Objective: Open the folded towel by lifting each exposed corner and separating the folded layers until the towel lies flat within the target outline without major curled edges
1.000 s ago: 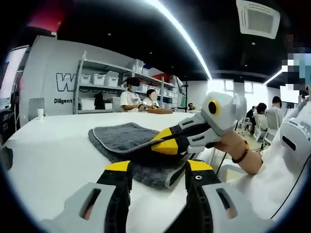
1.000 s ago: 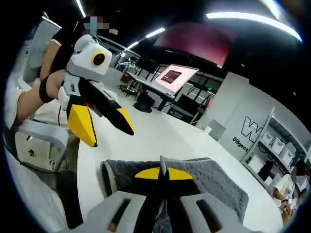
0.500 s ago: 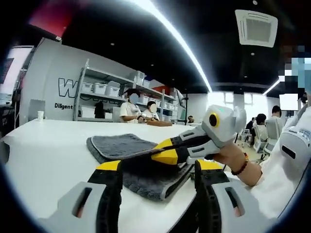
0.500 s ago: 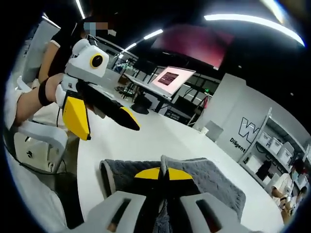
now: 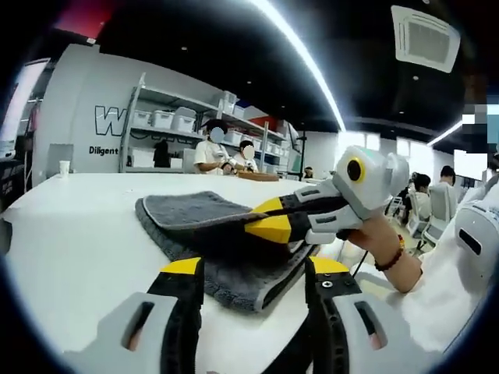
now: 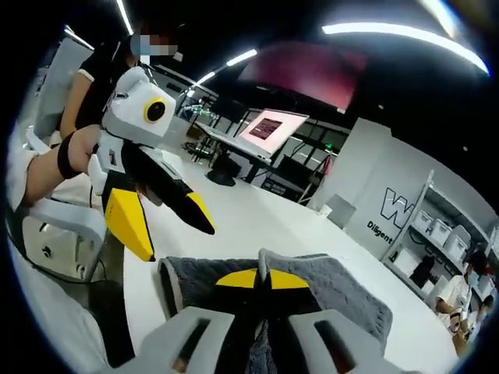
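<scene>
While my right claw (image 6: 261, 274) pinches the towel's (image 5: 210, 226) top layer at the near desk (image 5: 78, 234) edge, my left claw (image 5: 248, 269) hovers wide open just short of it, so the towel lies straight ahead.

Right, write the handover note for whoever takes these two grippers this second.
Right gripper: shut on the top layer of the grey towel, holding that layer up off the layers below.
Left gripper: open, holds nothing, held off the white table just short of the towel's near edge.
Towel: on the table, near the person's edge, folded in several layers.
Done: one layer gripped and raised.
Left: peel that layer back, take the other corners, spread the towel flat and smooth any curled edges. I cannot make out the target outline in either view.
</scene>
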The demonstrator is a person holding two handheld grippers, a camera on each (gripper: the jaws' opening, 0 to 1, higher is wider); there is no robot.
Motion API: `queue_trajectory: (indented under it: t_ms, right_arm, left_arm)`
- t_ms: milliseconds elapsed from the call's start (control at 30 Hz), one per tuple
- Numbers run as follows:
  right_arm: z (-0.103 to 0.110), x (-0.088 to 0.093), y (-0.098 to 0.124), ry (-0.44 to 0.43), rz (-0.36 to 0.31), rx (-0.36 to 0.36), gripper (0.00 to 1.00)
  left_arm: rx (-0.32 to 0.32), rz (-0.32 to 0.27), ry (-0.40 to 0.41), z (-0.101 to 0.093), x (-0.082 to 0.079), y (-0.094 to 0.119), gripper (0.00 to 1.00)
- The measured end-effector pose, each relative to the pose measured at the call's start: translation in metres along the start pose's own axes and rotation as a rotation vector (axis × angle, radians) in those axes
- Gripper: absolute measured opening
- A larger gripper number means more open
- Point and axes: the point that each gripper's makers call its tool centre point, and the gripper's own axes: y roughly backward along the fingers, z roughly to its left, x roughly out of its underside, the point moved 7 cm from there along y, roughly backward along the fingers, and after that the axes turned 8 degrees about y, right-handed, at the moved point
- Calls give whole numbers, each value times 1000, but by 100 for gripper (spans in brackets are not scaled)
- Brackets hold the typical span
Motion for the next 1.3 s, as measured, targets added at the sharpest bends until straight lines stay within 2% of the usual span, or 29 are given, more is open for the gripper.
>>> queue_trajectory:
  t_ms: [167,367,433,533,567,600,633,700,1000,1300]
  right_arm:
    - [3,0,3,-7,-2,-6,0]
    - [3,1,10,-7,3,5,0]
    - [5,1,11,-3,5,2,0]
    - [5,3,13,-7,6,4,0]
    - [5,4,13,-7,5,5,0]
    - [5,4,14,-8,3,5,0]
    - [5,4,15,-8,4,6,0]
    - [5,5,16,-7,5,13,0]
    - [8,8,20,-15,-4,16,0]
    - [7,11,23,-31,-10,23,0]
  left_arm:
    - [33,-65,69,0,-8,-3,51]
    - [25,-73,93,4,-9,-9,52]
    - [49,-87,170,2,-8,-11,52]
    - [30,-92,138,4,-10,-14,52]
    - [13,-94,129,5,-11,-14,52]
    - [-35,-102,83,8,-12,-15,52]
    - [-21,-92,75,6,-12,-17,52]
    - [-5,-90,126,8,-13,-20,52]
    - [29,-93,178,14,-18,-37,51]
    - [-5,-83,243,25,-20,-51,53]
